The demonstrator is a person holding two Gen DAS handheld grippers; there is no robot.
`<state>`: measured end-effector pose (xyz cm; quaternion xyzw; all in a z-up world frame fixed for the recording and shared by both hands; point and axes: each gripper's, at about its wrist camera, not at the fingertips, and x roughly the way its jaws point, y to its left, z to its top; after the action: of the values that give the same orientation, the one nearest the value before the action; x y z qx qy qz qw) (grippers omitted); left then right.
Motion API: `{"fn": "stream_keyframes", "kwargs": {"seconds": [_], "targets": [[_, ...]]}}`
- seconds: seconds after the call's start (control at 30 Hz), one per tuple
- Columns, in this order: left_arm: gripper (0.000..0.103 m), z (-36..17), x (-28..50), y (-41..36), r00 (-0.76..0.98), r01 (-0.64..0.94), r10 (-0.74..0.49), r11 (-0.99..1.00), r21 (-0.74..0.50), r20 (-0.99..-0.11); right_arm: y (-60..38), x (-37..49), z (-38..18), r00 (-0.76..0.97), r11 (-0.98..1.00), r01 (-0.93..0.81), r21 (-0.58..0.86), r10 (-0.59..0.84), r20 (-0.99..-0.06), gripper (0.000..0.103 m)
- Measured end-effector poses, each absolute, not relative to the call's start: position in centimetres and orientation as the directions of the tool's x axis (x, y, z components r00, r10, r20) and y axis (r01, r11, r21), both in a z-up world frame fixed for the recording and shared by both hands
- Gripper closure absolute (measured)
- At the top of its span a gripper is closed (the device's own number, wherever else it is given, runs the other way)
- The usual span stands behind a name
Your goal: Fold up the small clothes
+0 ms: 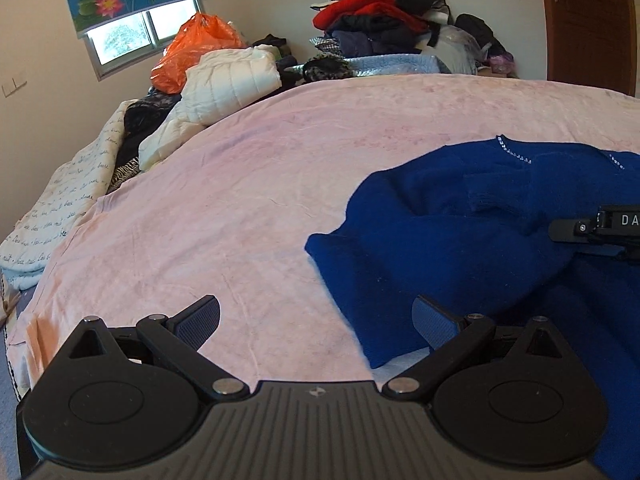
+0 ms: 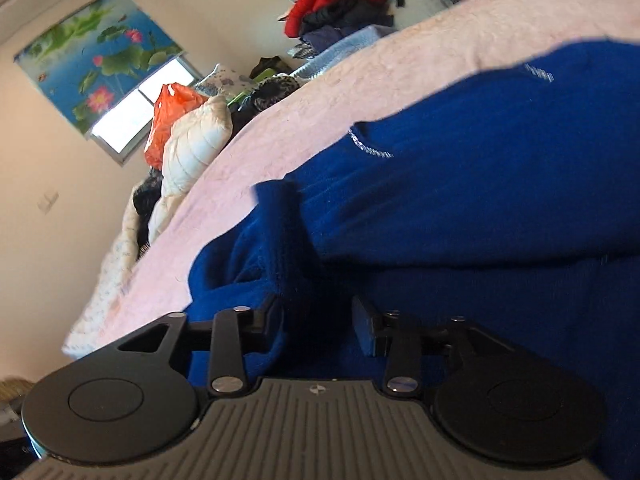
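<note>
A royal-blue knitted sweater with small sparkling trim at the neck lies rumpled on the pink bedspread, at the right in the left wrist view. My left gripper hovers open at the sweater's left edge; one finger is over bare bedspread, the other over blue fabric. In the right wrist view, the sweater fills the frame. My right gripper sits low over it with jaws partly apart, and a fold of blue fabric laps against the left finger. A black part of the right gripper shows over the sweater.
A heap of dark and red clothes rises at the far side of the bed. A white quilted jacket, an orange plastic bag and a script-printed blanket line the left side. A wooden door stands far right.
</note>
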<state>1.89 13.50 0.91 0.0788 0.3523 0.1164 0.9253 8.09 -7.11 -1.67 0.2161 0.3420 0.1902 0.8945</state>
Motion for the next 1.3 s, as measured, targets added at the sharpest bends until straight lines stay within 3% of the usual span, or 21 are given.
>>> {"fn": "stream_keyframes", "kwargs": {"seconds": [0.13, 0.4, 0.43, 0.53, 0.83, 1.03, 1.3], "targets": [[0.0, 0.5, 2.4, 13.3, 0.711, -0.147, 0.245, 0.969, 0.201, -0.66, -6.9, 8.6, -0.6, 0.725, 0.868, -0.228, 0.442, 0.454, -0.518, 0.058], [0.0, 0.4, 2.5, 12.6, 0.713, -0.136, 0.233, 0.971, 0.195, -0.662, -10.9, 12.4, -2.5, 0.728, 0.712, -0.072, 0.698, 0.516, -0.452, 0.059], [0.0, 0.4, 2.5, 12.4, 0.719, -0.131, 0.227, 0.972, 0.194, -0.657, -11.3, 12.8, -2.9, 0.725, 0.686, -0.052, 0.726, 0.526, -0.445, 0.062], [0.0, 0.5, 2.7, 11.2, 0.741, -0.102, 0.207, 0.975, 0.197, -0.639, -11.3, 13.7, -3.1, 0.703, 0.678, -0.041, 0.734, 0.541, -0.461, 0.091], [0.0, -0.4, 4.7, 6.1, 0.806, -0.066, 0.238, 0.946, 0.317, -0.542, -9.2, 14.9, 5.1, 0.713, 0.766, -0.234, 0.599, 0.554, -0.43, 0.092], [0.0, -0.8, 8.0, 5.6, 0.788, -0.134, 0.307, 0.931, 0.338, -0.533, -9.6, 14.9, 9.7, 0.748, 0.789, -0.311, 0.529, 0.547, -0.376, 0.092], [0.0, -0.5, 11.5, 6.1, 0.754, -0.208, 0.364, 0.922, 0.326, -0.546, -13.1, 15.5, 11.4, 0.792, 0.802, -0.294, 0.52, 0.509, -0.338, 0.092]]}}
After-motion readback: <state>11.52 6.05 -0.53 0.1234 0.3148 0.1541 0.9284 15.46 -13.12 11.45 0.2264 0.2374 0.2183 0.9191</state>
